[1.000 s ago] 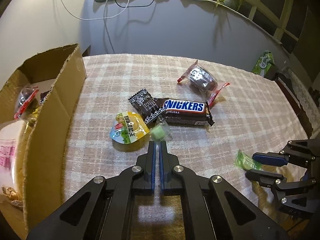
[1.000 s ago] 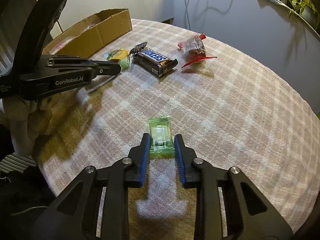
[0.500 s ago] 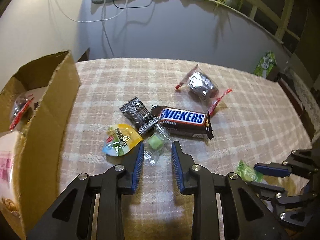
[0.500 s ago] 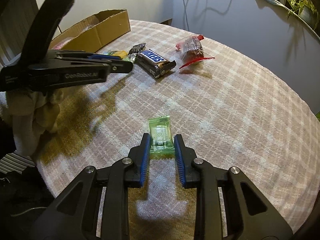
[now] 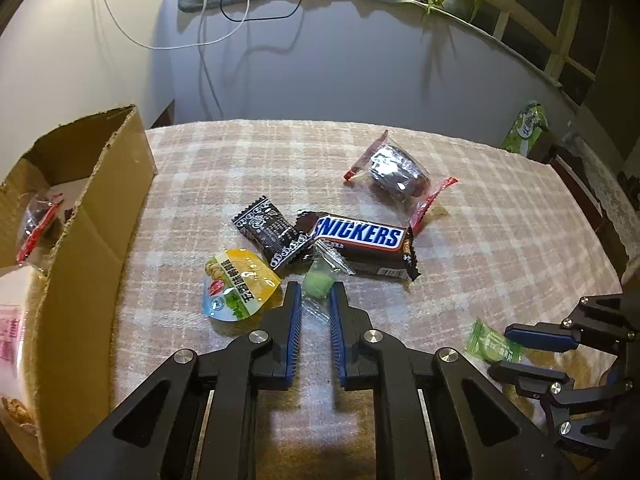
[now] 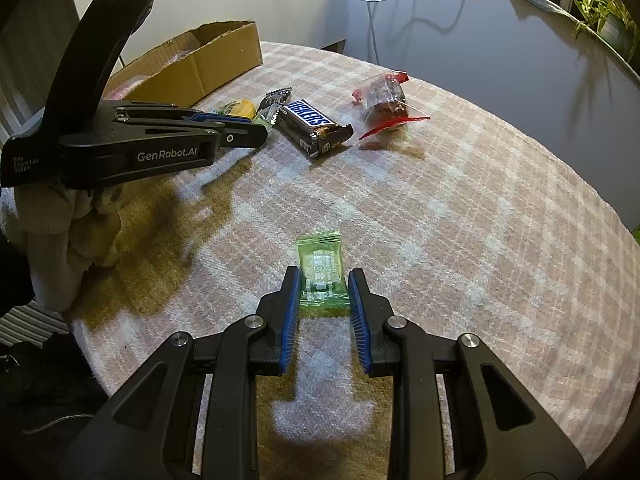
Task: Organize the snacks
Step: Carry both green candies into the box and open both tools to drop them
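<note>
Both your grippers are closed on small green candies over the pink checked tablecloth (image 5: 500,216).

Your left gripper (image 5: 316,300) has its blue pads narrow and pressed on the pale green candy in clear wrapper (image 5: 318,284), just beside the brown Snickers bar (image 5: 360,246) and the yellow-green round snack packet (image 5: 238,284). Your right gripper (image 6: 324,292) pinches the flat green foil candy packet (image 6: 321,266) lying on the cloth. The open brown cardboard box (image 5: 84,248) stands at the left.

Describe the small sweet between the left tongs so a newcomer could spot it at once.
Start at the cardboard box on the checked tablecloth, then go to the Snickers bar in the snack cluster. Against the bar's near edge lies the pale green sweet, the only one in a clear twisted wrapper.
</note>
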### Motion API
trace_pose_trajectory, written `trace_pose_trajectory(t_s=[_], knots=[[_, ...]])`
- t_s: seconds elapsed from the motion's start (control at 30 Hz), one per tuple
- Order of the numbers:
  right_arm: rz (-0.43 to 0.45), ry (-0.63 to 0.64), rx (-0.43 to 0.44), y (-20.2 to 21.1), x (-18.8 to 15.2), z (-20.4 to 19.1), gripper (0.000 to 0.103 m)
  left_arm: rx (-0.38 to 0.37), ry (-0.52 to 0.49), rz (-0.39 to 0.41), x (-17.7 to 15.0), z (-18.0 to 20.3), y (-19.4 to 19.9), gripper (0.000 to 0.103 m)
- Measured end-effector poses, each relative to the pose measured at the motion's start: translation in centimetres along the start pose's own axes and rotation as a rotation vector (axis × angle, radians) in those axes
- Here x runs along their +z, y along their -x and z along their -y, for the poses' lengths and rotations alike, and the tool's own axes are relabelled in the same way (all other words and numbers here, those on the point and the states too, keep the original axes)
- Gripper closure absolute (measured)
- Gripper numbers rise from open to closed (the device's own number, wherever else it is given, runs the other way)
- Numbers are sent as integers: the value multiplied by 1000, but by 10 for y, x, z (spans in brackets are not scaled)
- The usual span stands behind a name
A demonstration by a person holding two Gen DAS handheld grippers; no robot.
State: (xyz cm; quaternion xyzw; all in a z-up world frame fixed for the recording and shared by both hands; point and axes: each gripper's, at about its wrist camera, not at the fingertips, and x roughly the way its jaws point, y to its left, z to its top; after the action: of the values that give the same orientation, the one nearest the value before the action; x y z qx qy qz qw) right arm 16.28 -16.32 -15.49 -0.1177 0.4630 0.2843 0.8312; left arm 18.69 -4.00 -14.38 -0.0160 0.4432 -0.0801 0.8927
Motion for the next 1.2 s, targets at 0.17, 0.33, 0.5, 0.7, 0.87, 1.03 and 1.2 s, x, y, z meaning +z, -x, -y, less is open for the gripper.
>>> trace_pose_trajectory(t_s=[0.17,0.33,0.5,0.7,0.87,1.03,1.2], knots=[[12,-16,3,3,-2,4,78,-15,7,5,-1,0,5,91],[51,-40,8,18,-1,8,78,-31,6,40,-1,-2,26,91],[100,-49,16,36,9,7,78,-34,13,90,2,-10,54,91],[153,-24,29,49,36,-4,78,-17,45,145,6,-31,86,91],[197,-1,57,54,69,-19,78,15,74,184,4,-53,108,91],[224,30,90,49,104,-40,78,51,98,209,1,-76,124,91],[234,64,124,40,133,-62,78,88,117,230,-4,-95,137,91]])
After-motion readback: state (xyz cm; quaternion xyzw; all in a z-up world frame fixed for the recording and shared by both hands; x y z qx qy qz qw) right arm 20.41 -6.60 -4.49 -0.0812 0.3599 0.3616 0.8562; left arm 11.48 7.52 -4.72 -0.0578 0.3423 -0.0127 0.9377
